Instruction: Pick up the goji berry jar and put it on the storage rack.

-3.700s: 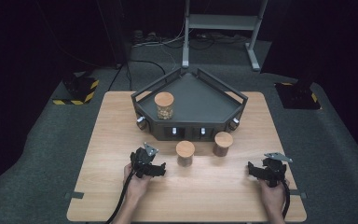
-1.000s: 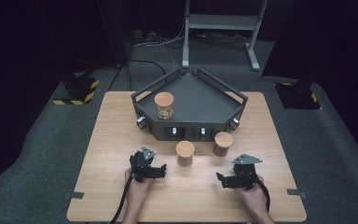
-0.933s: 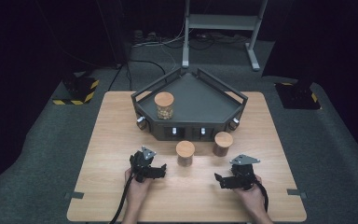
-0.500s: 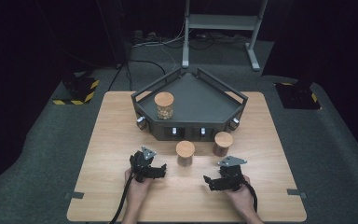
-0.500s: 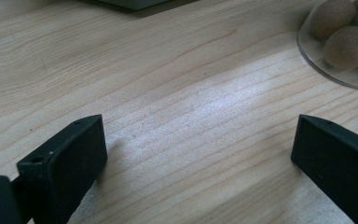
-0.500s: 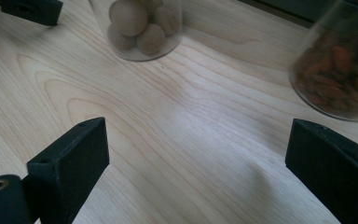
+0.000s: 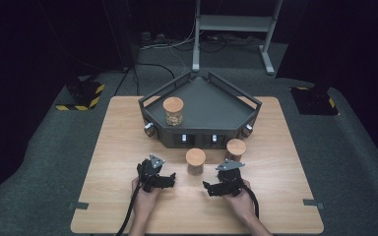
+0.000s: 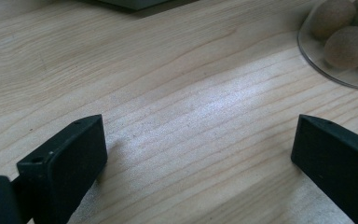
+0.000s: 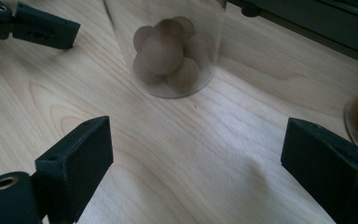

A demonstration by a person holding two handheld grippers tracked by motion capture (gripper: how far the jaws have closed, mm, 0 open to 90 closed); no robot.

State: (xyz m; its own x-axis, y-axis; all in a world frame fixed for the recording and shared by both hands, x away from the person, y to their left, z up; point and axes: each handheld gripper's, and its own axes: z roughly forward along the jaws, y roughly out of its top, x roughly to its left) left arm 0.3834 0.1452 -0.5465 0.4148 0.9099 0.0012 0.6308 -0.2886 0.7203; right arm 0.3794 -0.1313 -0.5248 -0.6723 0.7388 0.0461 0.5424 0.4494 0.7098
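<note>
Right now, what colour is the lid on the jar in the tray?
Light wood-brown lid, best in the high view.

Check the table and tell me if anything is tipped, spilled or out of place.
Nothing stands out. All three cork-lidded jars stand upright with lids on: one in the dark tray, the middle jar and the right jar on the wooden table before it. Nothing has spilled.

Both grippers [image 7: 171, 181] [image 7: 207, 188] open, low
</note>
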